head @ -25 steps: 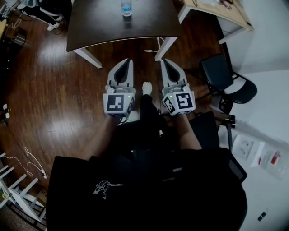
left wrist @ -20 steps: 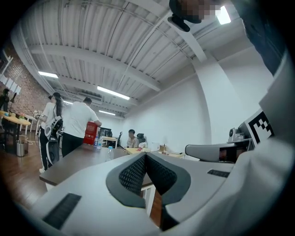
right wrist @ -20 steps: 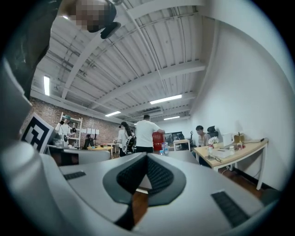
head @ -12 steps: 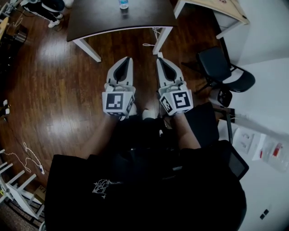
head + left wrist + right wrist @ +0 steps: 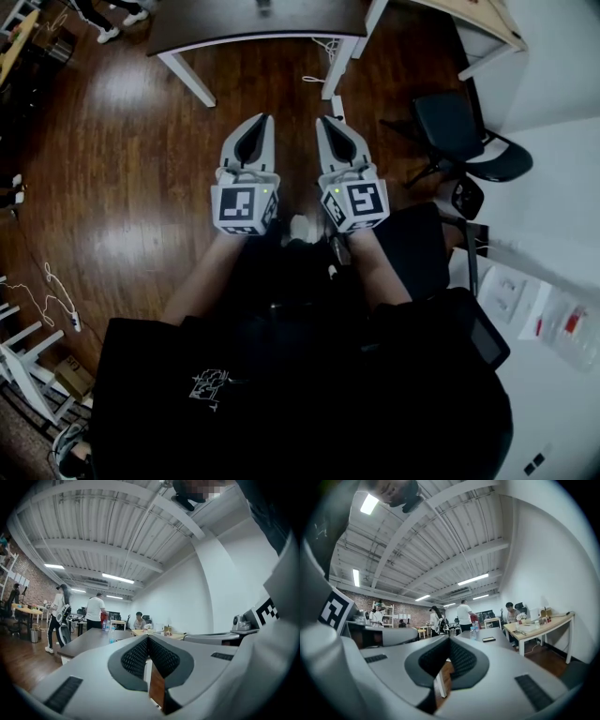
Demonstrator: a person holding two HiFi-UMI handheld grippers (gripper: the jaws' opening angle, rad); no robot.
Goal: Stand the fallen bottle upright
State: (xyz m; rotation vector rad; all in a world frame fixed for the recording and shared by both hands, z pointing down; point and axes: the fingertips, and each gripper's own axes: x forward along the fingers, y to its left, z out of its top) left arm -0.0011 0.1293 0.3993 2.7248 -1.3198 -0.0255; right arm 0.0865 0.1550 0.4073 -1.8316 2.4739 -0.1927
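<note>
The left gripper [image 5: 264,118] and right gripper [image 5: 322,120] are held side by side above the wooden floor [image 5: 122,169], fingers closed together and empty. 1 bottle [image 5: 472,633] is seen upright on the dark counter [image 5: 234,23] ahead, toward its far edge.

no readable text anywhere, shirt print [image 5: 211,386] too small

I see a dark table [image 5: 253,21] on white legs at the top of the head view, standing on a glossy wooden floor [image 5: 122,206]. In the right gripper view, mid-frame, a clear bottle [image 5: 474,631] stands upright on it, with a flat dark phone [image 5: 489,639] nearby. A black office chair [image 5: 459,131] stands on the floor at upper right.
</note>
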